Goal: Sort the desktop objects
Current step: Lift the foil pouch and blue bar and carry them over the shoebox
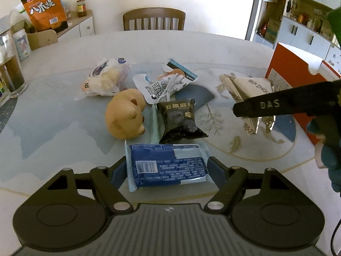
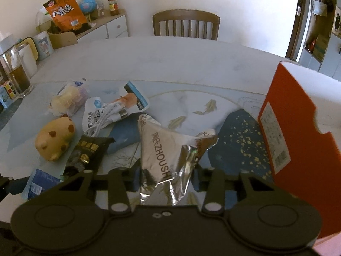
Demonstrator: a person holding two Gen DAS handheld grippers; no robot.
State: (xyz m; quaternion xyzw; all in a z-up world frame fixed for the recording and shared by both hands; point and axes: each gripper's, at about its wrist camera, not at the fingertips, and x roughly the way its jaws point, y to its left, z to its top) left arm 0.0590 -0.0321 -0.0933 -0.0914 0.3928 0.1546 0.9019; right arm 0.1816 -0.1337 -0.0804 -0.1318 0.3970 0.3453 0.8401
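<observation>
My left gripper (image 1: 167, 166) is shut on a blue snack packet (image 1: 168, 166), held just over the table's near side. My right gripper (image 2: 166, 177) is shut on a silver foil ZHOUSH packet (image 2: 164, 149), which also shows in the left wrist view (image 1: 249, 91). On the table lie a tan toy pig (image 1: 125, 115), a black sesame snack packet (image 1: 180, 119), a white pouch with a coiled white cable (image 1: 162, 87) and a clear bag of pale sweets (image 1: 104, 79). An orange box (image 2: 298, 128) stands open at the right.
A wooden chair (image 1: 153, 19) stands at the table's far side. A glass jug (image 1: 10, 72), cups and an orange snack bag (image 1: 45, 8) sit at the left by a sideboard. Cabinets and shelves (image 1: 307, 27) line the right wall.
</observation>
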